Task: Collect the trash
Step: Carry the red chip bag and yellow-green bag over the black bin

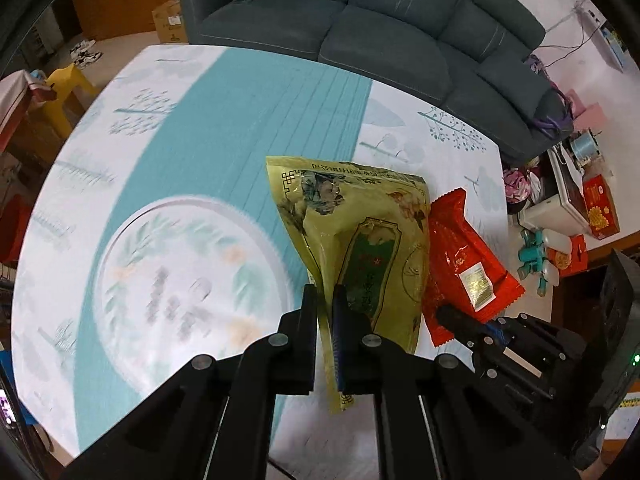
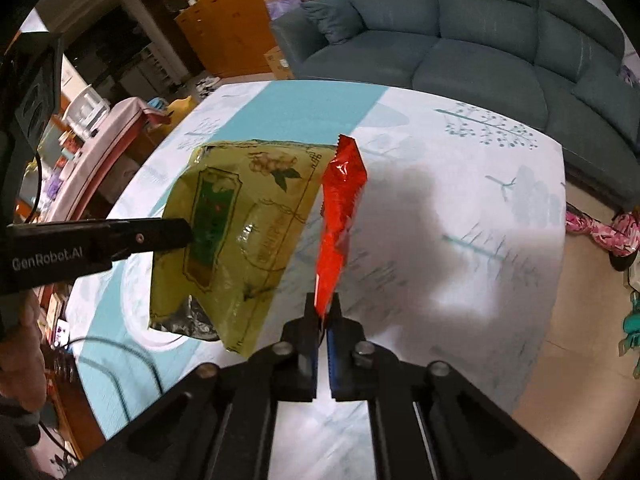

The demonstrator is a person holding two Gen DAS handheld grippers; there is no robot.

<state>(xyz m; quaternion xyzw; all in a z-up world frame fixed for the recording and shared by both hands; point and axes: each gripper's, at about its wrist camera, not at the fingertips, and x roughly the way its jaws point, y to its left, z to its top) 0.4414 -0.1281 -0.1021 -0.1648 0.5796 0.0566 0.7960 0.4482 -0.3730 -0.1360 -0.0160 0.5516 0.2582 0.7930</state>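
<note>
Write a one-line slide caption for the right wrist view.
Right gripper pinches a red wrapper above the table; left gripper holds a yellow-green bag beside it.

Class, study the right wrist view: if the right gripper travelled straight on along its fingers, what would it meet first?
Probably the white and teal patterned tablecloth, since the right gripper, shut on the red foil wrapper, points down toward it; depth is unclear.
</note>
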